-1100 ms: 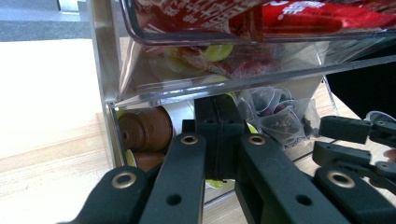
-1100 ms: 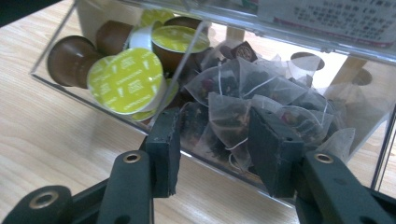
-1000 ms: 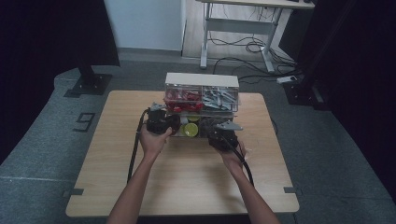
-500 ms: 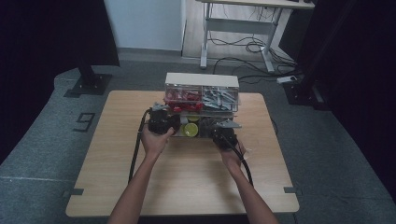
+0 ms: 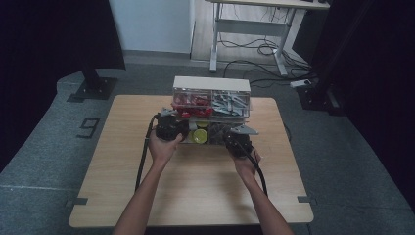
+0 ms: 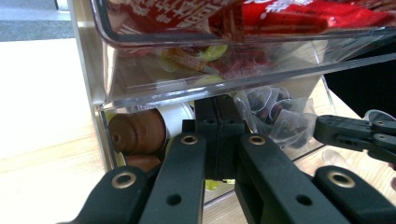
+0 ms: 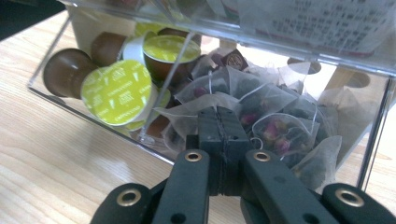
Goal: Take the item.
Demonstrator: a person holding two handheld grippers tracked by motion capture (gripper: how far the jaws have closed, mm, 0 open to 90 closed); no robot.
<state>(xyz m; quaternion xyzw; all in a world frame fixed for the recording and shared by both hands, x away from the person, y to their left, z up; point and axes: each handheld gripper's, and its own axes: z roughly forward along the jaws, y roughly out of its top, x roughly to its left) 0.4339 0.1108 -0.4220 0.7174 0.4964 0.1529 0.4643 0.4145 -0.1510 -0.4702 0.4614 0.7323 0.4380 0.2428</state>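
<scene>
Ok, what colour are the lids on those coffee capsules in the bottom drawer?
Yellow-green lids on brown capsules; the right gripper view shows them best.

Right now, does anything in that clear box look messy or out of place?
Nothing looks spilled or broken. The coffee capsules lie jumbled at all angles in the lower drawer, and the tea bags beside them are heaped loosely. Both grippers, left and right, have their jaws closed.

organiser (image 5: 211, 87) on table (image 5: 122, 161), capsules (image 7: 116, 91) beside tea bags (image 7: 275, 126)
</scene>
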